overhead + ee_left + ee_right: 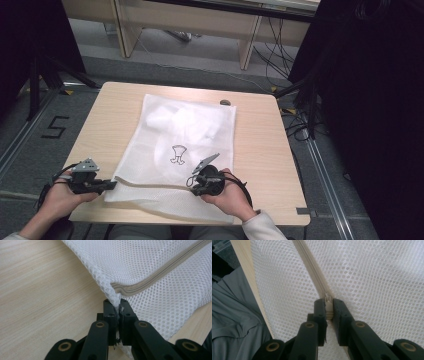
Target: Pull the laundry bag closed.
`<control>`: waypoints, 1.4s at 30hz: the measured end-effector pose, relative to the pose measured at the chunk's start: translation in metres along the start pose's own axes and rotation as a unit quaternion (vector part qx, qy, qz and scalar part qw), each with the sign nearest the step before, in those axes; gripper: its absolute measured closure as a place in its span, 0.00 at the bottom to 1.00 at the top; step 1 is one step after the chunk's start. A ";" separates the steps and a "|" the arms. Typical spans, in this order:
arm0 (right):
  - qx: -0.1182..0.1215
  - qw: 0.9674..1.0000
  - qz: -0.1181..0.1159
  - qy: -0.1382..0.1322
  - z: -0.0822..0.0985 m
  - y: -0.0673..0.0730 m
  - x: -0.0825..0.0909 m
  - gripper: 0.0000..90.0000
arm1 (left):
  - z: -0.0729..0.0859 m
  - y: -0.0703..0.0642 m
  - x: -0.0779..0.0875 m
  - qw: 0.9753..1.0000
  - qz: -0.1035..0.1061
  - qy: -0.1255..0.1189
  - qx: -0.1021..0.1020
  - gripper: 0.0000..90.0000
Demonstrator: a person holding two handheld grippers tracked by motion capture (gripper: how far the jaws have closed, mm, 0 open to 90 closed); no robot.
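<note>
Mesh laundry bag [180, 150], white, lies flat mid-table, its near edge at the table's [260, 150] front edge; pale fabric shows inside, a small black drawing on top. Left gripper [116, 305] is clamped on its near-left corner; right gripper [327, 305] is clamped on the zipper pull [327, 298].

Both grippers are black with brass-ringed pivots, grey three-cornered top plates, trailing black cables; the person wears light sleeves.

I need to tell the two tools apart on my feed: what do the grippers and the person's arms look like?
Both the left gripper and right gripper are black, each topped by a grey three-cornered plate and trailing a black cable. Their jaws are black links with brass-coloured pivots. The sleeves are light-coloured.
</note>
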State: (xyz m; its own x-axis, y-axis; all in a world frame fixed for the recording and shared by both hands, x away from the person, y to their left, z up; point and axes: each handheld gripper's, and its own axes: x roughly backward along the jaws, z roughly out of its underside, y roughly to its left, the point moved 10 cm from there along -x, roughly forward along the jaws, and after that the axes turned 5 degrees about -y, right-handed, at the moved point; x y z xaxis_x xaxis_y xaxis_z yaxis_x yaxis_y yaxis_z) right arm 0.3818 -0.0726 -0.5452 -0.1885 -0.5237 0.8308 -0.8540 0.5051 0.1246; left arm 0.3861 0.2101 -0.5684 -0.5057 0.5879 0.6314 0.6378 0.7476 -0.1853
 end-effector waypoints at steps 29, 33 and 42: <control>-0.009 1.000 0.000 0.001 0.007 -0.003 0.005 0.91 | 0.000 0.000 0.000 1.000 0.000 -0.001 0.001 0.95; -0.006 1.000 0.003 0.001 0.009 -0.005 0.006 0.91 | 0.000 -0.001 0.000 1.000 -0.001 0.000 0.007 0.95; -0.007 1.000 0.004 0.000 0.012 -0.006 0.008 0.91 | 0.000 -0.001 -0.001 1.000 -0.001 0.000 0.007 0.95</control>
State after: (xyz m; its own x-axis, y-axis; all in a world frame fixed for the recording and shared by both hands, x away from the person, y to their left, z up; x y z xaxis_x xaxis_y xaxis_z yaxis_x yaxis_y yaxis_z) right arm 0.3793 -0.0880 -0.5455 -0.1959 -0.5189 0.8321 -0.8455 0.5191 0.1247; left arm 0.3857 0.2094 -0.5689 -0.5071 0.5862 0.6318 0.6281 0.7533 -0.1948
